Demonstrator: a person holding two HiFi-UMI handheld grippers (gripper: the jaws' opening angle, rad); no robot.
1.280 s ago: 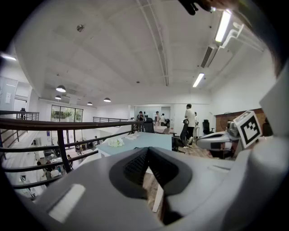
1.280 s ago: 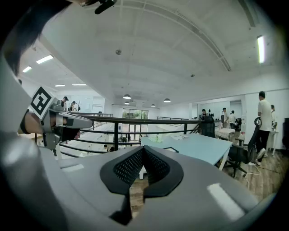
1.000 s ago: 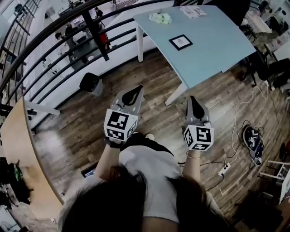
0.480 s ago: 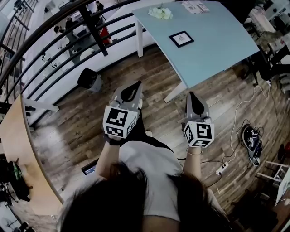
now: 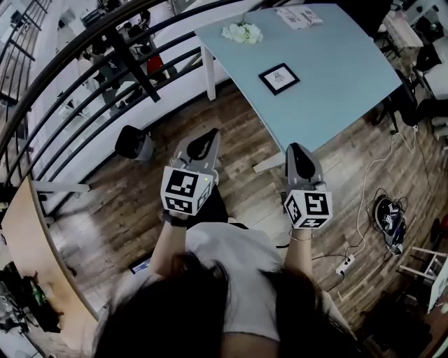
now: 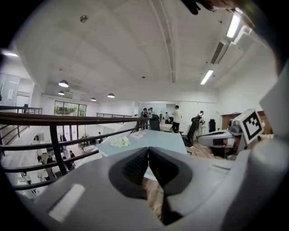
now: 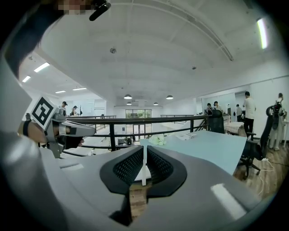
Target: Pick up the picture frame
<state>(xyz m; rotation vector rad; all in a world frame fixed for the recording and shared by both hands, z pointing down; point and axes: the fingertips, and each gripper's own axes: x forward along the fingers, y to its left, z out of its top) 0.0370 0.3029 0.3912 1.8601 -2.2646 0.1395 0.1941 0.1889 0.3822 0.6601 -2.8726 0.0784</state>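
An open office mezzanine with a plank floor (image 5: 231, 133) and a dark railing (image 5: 105, 63) along one side holds a pale blue table (image 5: 343, 77). The picture frame (image 5: 278, 78) lies flat on the tabletop, well in from the corners and nearer the edge that faces the person than the far edge. A white bunch, which seems to be flowers (image 5: 243, 32), sits by the tabletop's far left corner, and some papers (image 5: 299, 17) lie at the far edge.

The left gripper (image 5: 210, 135) and the right gripper (image 5: 294, 147) are both held out over the floor, short of the table's near corner and well apart from the frame. The left jaws meet at their tips with nothing between them. The right jaws stand all but closed, with only a thin slit, and are also empty.

I judge this to be the approach step, with no reach begun. The next move calls for closing in on the table, spreading one pair of jaws, and lowering them over an edge of the flat frame.
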